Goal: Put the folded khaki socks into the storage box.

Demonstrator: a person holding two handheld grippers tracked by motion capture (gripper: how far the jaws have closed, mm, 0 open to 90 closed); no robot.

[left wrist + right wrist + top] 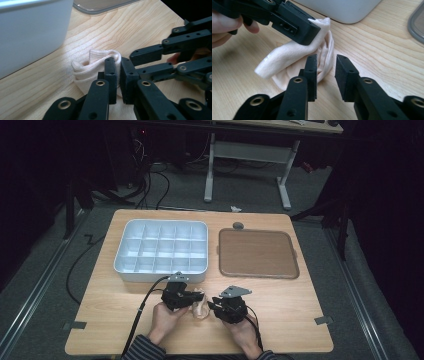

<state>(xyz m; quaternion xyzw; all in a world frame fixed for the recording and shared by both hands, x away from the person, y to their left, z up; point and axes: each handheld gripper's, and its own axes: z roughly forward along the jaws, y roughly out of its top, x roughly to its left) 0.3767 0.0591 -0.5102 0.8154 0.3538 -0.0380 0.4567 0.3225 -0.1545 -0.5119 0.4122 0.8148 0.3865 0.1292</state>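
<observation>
Left tool pins the sock, right tool lines up beside it

Nearest the person, the left tool (119, 75) is clamped tight on a fold of the cream sock (294, 53), lifting one end off the desk (280, 320), likely to steady it. The right tool (325, 75) stands partly open with nothing between its jaws, just beside the cloth, ready to take hold. Beyond wait the white compartment tray (122, 265) and the brown tray (260, 272).

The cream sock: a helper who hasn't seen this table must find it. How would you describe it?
Start at the wooden table, then its near edge, in front of the white divided box. There the small cream sock lies bunched between the left gripper and the right gripper. It is soft fabric; box and brown tray are rigid.
</observation>
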